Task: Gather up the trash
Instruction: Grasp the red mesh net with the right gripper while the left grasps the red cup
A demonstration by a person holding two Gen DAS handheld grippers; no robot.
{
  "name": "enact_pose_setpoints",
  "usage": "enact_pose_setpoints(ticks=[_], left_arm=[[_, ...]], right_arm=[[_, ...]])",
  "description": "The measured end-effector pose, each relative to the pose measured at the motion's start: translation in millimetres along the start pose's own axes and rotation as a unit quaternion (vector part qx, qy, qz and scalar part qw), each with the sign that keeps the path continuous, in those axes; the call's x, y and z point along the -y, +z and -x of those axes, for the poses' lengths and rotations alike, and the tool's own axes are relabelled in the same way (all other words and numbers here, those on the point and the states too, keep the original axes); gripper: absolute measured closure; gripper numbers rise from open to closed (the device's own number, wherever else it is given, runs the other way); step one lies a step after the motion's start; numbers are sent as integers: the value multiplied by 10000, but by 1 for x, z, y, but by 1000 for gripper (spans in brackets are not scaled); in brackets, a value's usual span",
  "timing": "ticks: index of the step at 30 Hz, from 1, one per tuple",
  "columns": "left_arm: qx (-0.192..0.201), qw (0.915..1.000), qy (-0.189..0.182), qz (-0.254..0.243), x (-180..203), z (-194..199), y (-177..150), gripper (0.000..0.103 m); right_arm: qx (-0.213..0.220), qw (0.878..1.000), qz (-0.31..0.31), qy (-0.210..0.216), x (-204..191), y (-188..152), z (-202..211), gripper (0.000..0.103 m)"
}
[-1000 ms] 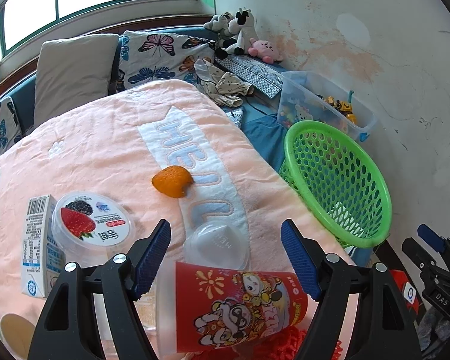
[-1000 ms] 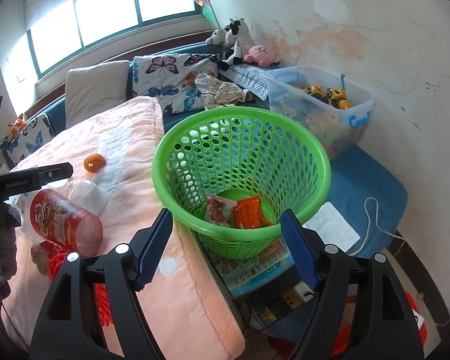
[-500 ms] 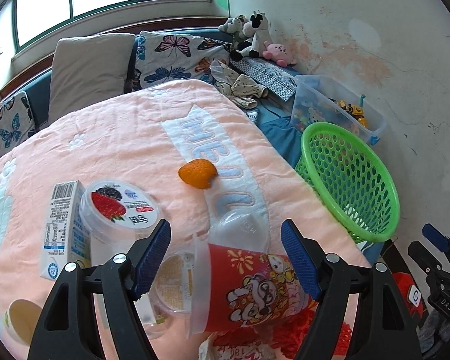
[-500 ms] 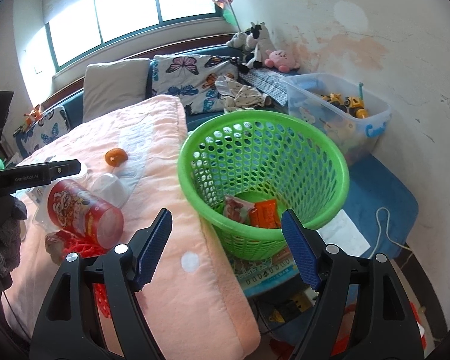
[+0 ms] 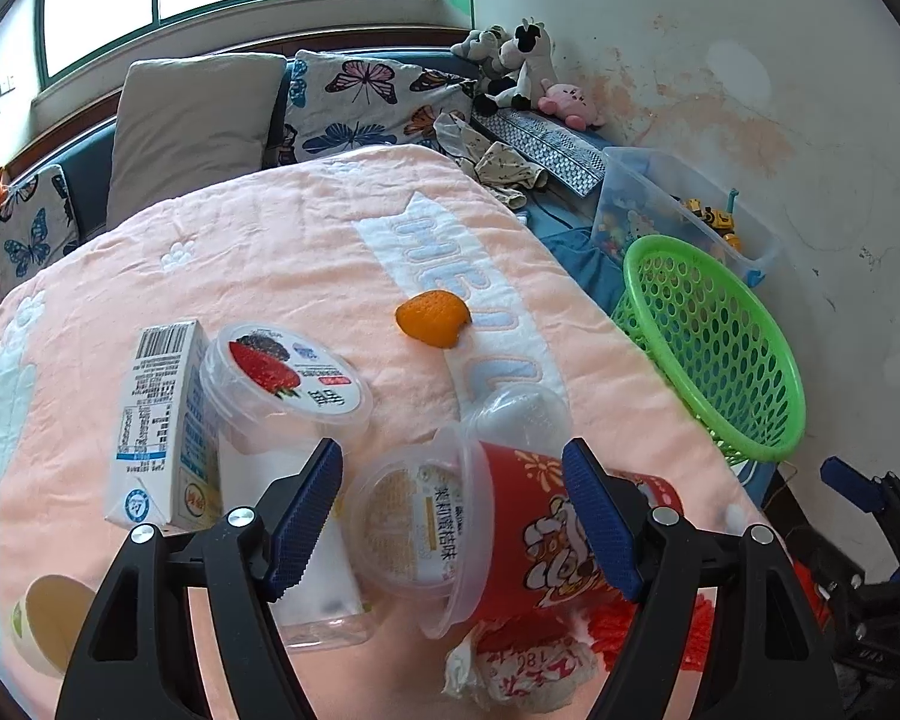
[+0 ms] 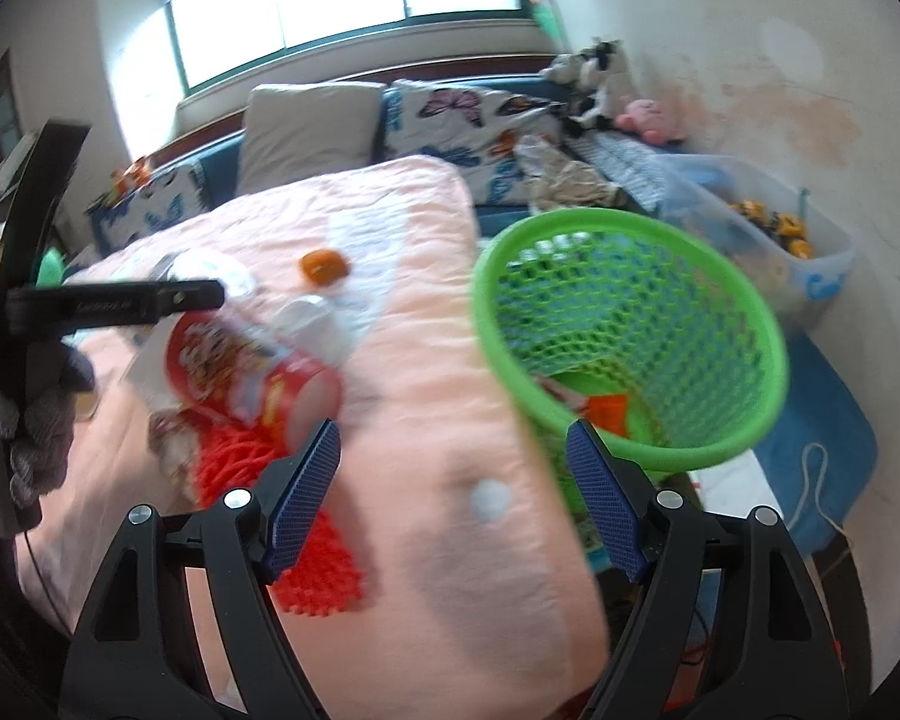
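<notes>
A red printed cup [image 5: 534, 534] with a clear lid lies on its side on the pink blanket, between the fingers of my left gripper [image 5: 450, 516]. That gripper is open and does not clamp the cup. Around it lie a strawberry yogurt tub [image 5: 282, 384], a milk carton [image 5: 162, 426], an orange peel [image 5: 432, 318], a clear dome lid [image 5: 516, 414] and a crumpled wrapper [image 5: 522, 672]. My right gripper [image 6: 453, 504] hovers over the blanket's edge, its jaws opening with nothing between them. The green basket [image 6: 630, 336] to its right holds an orange wrapper [image 6: 609, 414].
Red mesh netting [image 6: 270, 480] lies under the cup. A gloved hand [image 6: 30, 414] holds the left tool. Pillows [image 5: 192, 120] and plush toys [image 5: 522, 72] line the back. A clear toy bin [image 5: 690, 210] stands behind the basket, by the wall.
The left gripper has drifted so the red cup's lidded end now sits between its fingers. The right gripper has swung left, from over the basket to the blanket's edge.
</notes>
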State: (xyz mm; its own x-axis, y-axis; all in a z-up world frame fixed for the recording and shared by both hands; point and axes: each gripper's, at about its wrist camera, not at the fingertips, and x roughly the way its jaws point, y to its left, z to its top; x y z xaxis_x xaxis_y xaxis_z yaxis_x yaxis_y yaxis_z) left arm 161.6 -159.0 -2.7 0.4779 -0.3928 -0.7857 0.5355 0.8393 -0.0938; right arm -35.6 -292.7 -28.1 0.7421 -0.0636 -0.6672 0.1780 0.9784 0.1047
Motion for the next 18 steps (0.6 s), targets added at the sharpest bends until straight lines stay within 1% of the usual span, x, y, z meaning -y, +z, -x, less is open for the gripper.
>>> enact_pose_setpoints(ticks=[4,7,10,12,14,18], left_arm=[[-16,10000,-52,-51,-3,3,-5,31],[-18,9999,-130,-108,-4,6,-8,34],[-33,9995,-245,-209,-2,9,-12,36],[-43,9990,-327,-301,0,10,-15,37],[-74,9984,-411,-391,3,11,-18,38],[-186,9972,-527,-505,4,5,-22,42]], right_arm=[[-151,9988,300,361,-23,-5,-10,25],[-260,9957,601,655,-44,-9,-17,25],[-349,9921,850,853,-60,-13,-23,24],[-443,9895,1009,938,-69,-16,-29,24],[-539,9882,1113,901,-73,-18,-35,24],[-611,9875,1130,912,-77,-22,-43,25]])
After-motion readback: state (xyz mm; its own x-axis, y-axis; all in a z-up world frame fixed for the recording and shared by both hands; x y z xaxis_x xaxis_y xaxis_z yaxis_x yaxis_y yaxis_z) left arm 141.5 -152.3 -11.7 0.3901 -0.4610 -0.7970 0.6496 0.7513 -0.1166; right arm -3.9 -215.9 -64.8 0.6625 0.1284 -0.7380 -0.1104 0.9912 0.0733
